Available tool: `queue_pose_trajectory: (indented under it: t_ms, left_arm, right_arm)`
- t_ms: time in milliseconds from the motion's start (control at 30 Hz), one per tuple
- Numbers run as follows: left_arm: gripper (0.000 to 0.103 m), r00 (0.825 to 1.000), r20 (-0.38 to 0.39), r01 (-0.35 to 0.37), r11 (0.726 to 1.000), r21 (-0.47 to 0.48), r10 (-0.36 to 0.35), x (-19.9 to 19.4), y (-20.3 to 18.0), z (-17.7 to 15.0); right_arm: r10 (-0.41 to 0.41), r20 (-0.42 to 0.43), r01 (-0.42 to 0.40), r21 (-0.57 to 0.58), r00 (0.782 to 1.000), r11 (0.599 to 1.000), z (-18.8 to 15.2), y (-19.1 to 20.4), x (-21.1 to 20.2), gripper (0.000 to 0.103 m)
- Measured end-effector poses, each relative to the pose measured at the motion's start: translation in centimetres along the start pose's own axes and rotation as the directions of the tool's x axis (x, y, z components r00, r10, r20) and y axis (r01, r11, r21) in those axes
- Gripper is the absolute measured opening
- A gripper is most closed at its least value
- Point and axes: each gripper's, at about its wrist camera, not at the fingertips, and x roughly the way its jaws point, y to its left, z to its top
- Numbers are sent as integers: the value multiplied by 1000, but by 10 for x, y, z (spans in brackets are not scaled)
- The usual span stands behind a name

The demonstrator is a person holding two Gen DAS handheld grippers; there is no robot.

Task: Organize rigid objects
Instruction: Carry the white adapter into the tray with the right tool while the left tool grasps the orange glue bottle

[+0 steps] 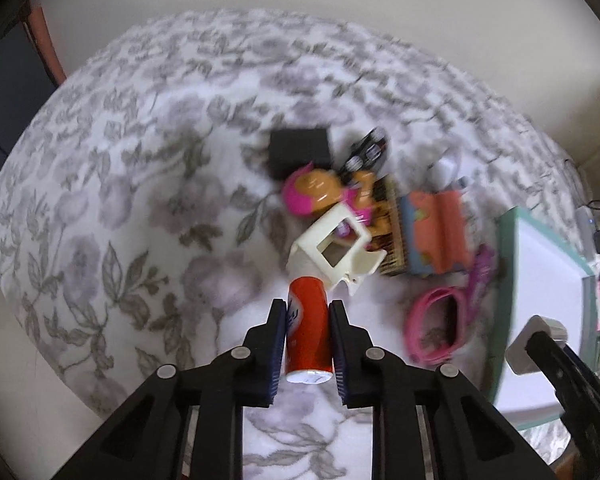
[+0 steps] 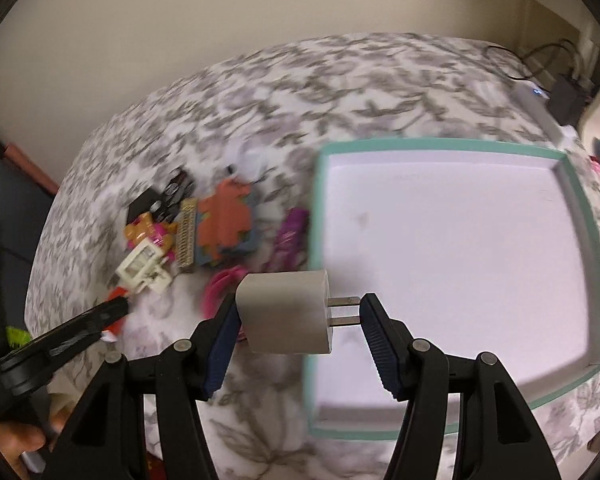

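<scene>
Orange and white, a small can [image 1: 309, 330] is sitting clenched between the pads of the left tool [image 1: 305, 344], lifted above the floral bedspread [image 1: 120, 184] just short of the toy pile. The right tool [image 2: 300, 316] is gripping a grey USB wall charger [image 2: 286, 312], one pad against its body and the other against its prongs, hovering at the near left edge of the teal-rimmed white tray [image 2: 576, 184]. A cream toy frame [image 1: 334, 250], pink-hooded doll [image 1: 312, 194] and pink glasses [image 1: 436, 326] are lying beside the tray.
</scene>
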Motion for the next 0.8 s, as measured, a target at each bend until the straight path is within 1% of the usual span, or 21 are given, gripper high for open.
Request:
queue_pose_trajectory:
  t_ms: [100,167,233,300,367,500,600,700,800]
  left_arm:
    - [23,999,32,37,999,32,-38,-10,-17,-1]
    - [23,995,50,80,995,55,-83,-19,-29,-2]
    - [23,991,62,114,989,92,-120,-27,-44,-4]
    - [23,987,72,133,982,131,-143,-33,-60,-6]
    - [23,982,75,160,972,175,-175,-38,-78,-8]
    - [23,974,44,205,942,267,-224,-31,-124,-14]
    - [23,968,23,227,910,346,-250,-25,-159,-23]
    - [23,968,5,227,885,406,-251,-14,-187,-30]
    - [23,970,-28,230,871,434,-242,1,-206,-37]
  right_arm:
    - [-23,7,23,56,1000,998,7,-23,-4,62]
    - [-36,8,35,92,999,995,9,-39,-6,62]
    - [-63,8,62,134,998,989,13,-57,-9,62]
    - [-88,1,87,175,996,981,15,-75,-10,62]
    - [-98,0,96,210,995,973,16,-92,-11,62]
    - [-142,-7,139,274,990,952,19,-126,-12,62]
    - [-178,-25,177,302,984,937,19,-146,-10,62]
    - [-184,-47,189,334,982,923,17,-162,-8,62]
    - [-189,-65,200,350,980,915,14,-172,-6,63]
